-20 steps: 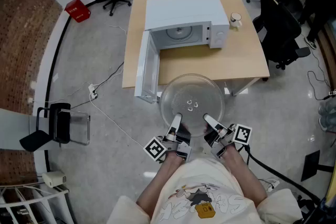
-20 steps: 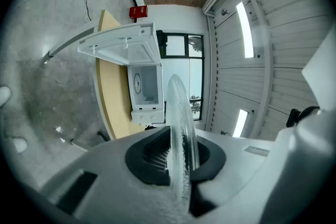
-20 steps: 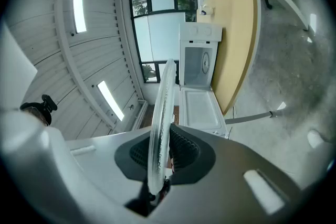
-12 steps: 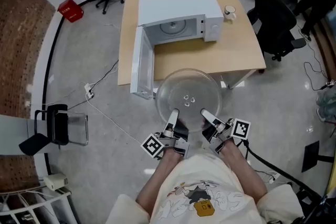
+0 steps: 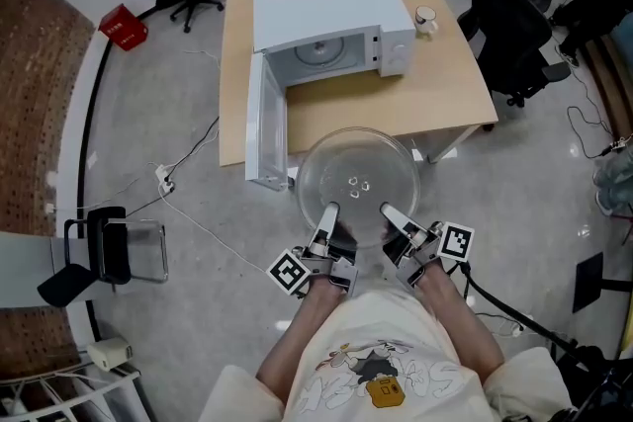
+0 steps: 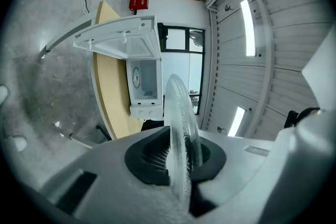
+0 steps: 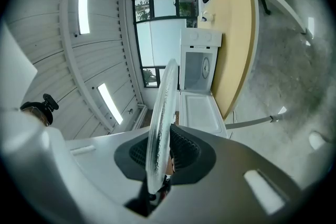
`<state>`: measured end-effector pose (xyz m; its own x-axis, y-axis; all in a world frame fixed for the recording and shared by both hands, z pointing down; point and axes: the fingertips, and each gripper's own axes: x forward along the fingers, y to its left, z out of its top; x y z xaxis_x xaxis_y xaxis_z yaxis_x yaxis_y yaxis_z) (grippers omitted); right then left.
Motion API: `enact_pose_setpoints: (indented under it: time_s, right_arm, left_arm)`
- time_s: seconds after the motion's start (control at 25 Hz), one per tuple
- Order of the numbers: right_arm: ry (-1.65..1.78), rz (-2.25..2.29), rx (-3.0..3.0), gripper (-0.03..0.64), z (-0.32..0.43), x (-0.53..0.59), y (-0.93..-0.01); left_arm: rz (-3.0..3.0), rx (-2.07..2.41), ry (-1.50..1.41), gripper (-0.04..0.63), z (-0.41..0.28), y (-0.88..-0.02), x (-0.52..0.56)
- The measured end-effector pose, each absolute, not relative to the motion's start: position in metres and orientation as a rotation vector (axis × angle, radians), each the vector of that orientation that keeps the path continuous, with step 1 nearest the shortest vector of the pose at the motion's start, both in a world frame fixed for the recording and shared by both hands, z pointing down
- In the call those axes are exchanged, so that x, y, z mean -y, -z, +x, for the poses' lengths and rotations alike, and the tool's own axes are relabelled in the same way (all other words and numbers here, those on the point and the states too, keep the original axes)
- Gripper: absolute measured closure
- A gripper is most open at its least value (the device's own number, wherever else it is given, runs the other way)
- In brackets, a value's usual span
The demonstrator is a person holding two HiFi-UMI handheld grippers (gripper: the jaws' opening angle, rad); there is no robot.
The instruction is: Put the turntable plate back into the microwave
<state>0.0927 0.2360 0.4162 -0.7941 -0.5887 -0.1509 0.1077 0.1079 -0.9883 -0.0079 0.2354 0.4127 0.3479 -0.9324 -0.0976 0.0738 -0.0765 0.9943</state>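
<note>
The turntable plate (image 5: pixel 358 181), clear glass, hangs level in front of me, over the grey floor at the near edge of the table (image 5: pixel 445 84). I carry it by its near rim with both tools.

Far to my left a red box (image 5: pixel 118 27) sits on the floor, and nearer lies a white plug (image 5: pixel 161 176) with its cable. The microwave door (image 5: pixel 265 128) stands swung wide open toward me, its free end reaching past the table edge, just beside the plate's left rim.

My left gripper (image 5: pixel 326 217) is clamped on the plate's rim. In the left gripper view the glass (image 6: pixel 181 128) runs edge-on between the dark ribbed pads (image 6: pixel 152 157), which press it from both sides, with the microwave (image 6: pixel 143 81) ahead.

The microwave (image 5: pixel 331 15) sits on the table beyond the plate, its cavity facing me.

My right gripper (image 5: pixel 393 215) grips the same near rim, a little apart from the left one. In the right gripper view its pads (image 7: pixel 184 155) close on the glass edge (image 7: pixel 160 128).

A cup (image 5: pixel 425 18) stands on the table just right of the microwave. Black office chairs (image 5: pixel 514 25) stand further right.
</note>
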Motion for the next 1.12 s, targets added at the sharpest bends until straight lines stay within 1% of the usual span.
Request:
enact_pose_setpoints:
  time_s: [0.36,0.6,0.88,1.12]
  right_arm:
    - [1.693,-0.534,-1.864,0.574,0.083,-0.227,-0.416]
    - [1.664,-0.603,-1.818,0.577,0.078,-0.205,-0.425]
    - [1.640,-0.648,-1.779,0.577,0.070,-0.153,-0.438]
    - [1.679,-0.630,-1.779,0.577,0.072,-0.084,-0.462]
  left_arm:
    - [1.395,0.790,0.992,0.565,-0.017,-0.414,-0.219]
    - [1.424,0.748,0.963,0.565,-0.023,-0.417,-0.190]
    - [1.405,0.757,0.971,0.565,-0.031,-0.432,-0.136]
    - [1.377,0.818,1.007,0.563,-0.031,-0.454,-0.071]
